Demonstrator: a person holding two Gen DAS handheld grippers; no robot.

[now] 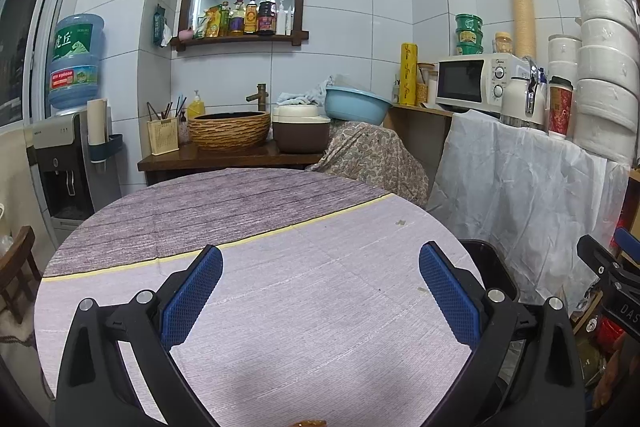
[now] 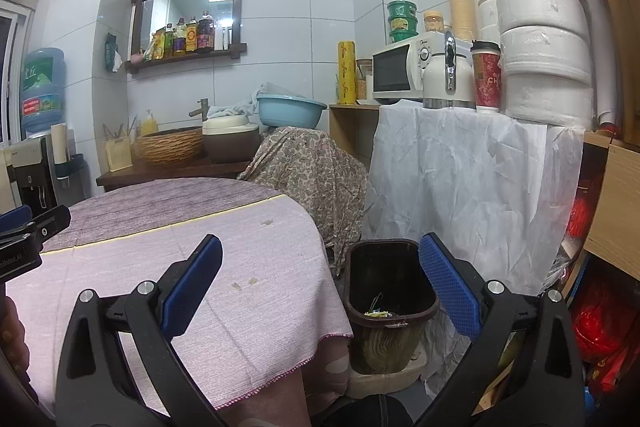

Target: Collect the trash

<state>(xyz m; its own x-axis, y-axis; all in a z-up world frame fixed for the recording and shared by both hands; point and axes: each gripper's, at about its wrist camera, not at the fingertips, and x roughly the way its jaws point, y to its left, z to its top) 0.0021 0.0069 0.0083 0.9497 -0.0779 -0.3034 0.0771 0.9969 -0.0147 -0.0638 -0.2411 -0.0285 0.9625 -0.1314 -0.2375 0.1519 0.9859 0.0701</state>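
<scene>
My left gripper (image 1: 320,259) is open above a round table (image 1: 280,307) with a lilac cloth, and nothing lies between its blue pads (image 1: 192,291). A small orange-brown scrap (image 1: 308,423) shows at the bottom edge, mostly cut off. My right gripper (image 2: 320,251) is also open and holds nothing; it hovers over the table's right edge (image 2: 280,327). Just beyond its right finger a dark trash bin (image 2: 390,267) stands on the floor. A few yellow and blue scraps (image 2: 378,313) lie inside it. Small stains (image 2: 244,283) mark the cloth. The bin's rim (image 1: 488,255) peeks past the table.
Behind the bin hangs a white sheet (image 2: 460,179) under a counter with a microwave (image 2: 400,71), a kettle (image 2: 448,75) and a red cup (image 2: 486,79). A patterned cloth (image 2: 312,171) covers something behind the table. A water dispenser (image 1: 64,163) and a wooden chair (image 1: 16,267) stand at the left.
</scene>
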